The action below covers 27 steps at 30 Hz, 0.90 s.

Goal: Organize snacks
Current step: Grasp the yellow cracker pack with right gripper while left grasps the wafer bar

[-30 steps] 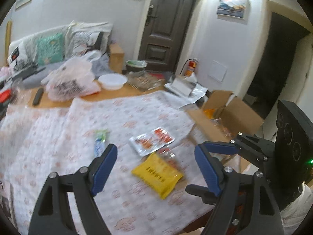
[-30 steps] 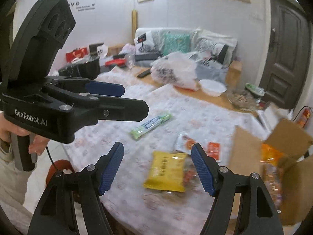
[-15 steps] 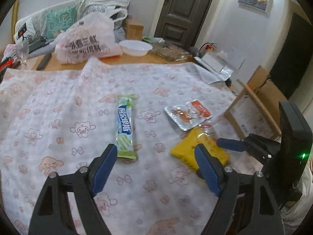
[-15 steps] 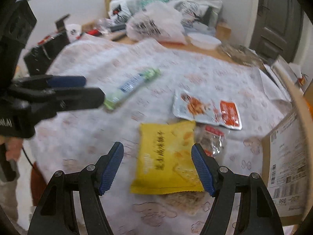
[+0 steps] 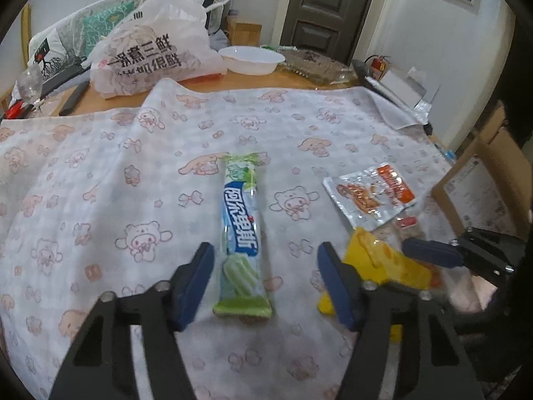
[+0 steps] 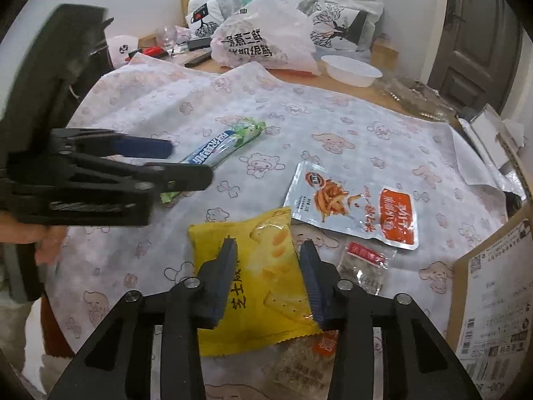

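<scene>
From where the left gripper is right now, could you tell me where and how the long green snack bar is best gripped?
Grip the green snack bar across its narrow width near the near end, coming down from above. It lies flat on the cloth, lengthwise along the left gripper's line, so its long sides face the pads. The jaws have just been closing and straddle that end, not yet pressing it.

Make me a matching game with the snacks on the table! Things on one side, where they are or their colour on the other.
Things:
1. long green snack bar
2. yellow packet
3. silver and orange pouch
4. white bowl

Matches:
A. on bare wood beyond the cloth
B. between the left gripper's fingers
C. between the right gripper's fingers
D. shiny, flat on the cloth

Pairs: 1-B, 2-C, 3-D, 4-A
</scene>
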Available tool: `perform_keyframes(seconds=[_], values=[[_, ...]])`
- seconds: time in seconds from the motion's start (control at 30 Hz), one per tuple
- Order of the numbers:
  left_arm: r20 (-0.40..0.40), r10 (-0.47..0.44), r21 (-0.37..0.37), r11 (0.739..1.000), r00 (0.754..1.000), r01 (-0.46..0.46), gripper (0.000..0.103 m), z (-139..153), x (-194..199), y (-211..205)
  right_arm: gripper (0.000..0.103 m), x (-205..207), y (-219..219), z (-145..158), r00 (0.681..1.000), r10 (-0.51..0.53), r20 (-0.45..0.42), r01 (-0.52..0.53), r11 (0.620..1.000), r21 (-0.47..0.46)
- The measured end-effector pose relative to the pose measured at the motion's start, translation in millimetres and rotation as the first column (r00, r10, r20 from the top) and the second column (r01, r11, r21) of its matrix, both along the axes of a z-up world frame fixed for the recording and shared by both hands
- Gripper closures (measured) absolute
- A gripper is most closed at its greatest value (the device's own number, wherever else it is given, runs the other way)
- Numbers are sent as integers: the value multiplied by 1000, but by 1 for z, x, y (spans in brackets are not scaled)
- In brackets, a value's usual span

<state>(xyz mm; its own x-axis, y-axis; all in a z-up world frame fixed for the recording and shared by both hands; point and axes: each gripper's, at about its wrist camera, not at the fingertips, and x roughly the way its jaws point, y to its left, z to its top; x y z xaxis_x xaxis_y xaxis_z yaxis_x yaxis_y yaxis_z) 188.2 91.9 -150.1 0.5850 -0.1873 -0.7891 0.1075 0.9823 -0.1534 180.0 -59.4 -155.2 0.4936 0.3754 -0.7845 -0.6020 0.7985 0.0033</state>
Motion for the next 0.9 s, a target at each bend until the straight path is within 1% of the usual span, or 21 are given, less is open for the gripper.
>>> perform_keyframes(seconds=[0.03,0.07,0.1,0.13,0.2,0.3,0.4,0.47,0.6,0.73,0.8,0.87,0.9], values=[[-5,2,13,1000,1000,-2,51,-3,3,-1,47,1,-1,-1,1000,4,-14,-4,1000,15],[-10,7,34,999,1000,-7,56,-7,6,-1,38,0,-2,-1,1000,7,-22,-7,1000,28],[-16,13,46,999,1000,-12,60,-11,9,-1,37,0,-3,-2,999,14,-29,-12,999,42],[0,19,64,998,1000,-19,68,-12,9,-1,36,0,-3,-4,999,20,-35,-18,999,44],[6,23,106,994,1000,-24,79,-11,8,-3,36,0,-3,-7,999,25,-43,-23,999,42],[7,8,115,993,1000,-9,79,-10,4,-4,36,0,-3,-8,998,34,-56,-31,998,59],[6,5,116,993,1000,-5,79,-9,-6,-4,36,-3,-1,-10,997,49,-57,-46,998,49],[4,8,119,993,1000,-8,79,-10,-17,-4,36,-7,-1,-9,997,57,-50,-55,998,41],[-5,14,114,993,1000,-13,79,-10,-49,-3,36,-13,0,-14,994,77,-72,-75,996,38],[-12,16,91,996,1000,-15,79,-10,-75,-3,34,-23,2,-17,994,87,-70,-85,996,25],[-6,21,90,996,1000,-21,78,-11,-79,-5,33,-25,3,-17,994,83,-69,-82,996,27],[-3,20,88,996,1000,-20,71,-11,-78,-7,31,-26,3,-18,995,75,-64,-73,997,29],[-1,18,88,996,1000,-18,69,-11,-77,-8,31,-26,3,-18,995,72,-62,-71,997,29]])
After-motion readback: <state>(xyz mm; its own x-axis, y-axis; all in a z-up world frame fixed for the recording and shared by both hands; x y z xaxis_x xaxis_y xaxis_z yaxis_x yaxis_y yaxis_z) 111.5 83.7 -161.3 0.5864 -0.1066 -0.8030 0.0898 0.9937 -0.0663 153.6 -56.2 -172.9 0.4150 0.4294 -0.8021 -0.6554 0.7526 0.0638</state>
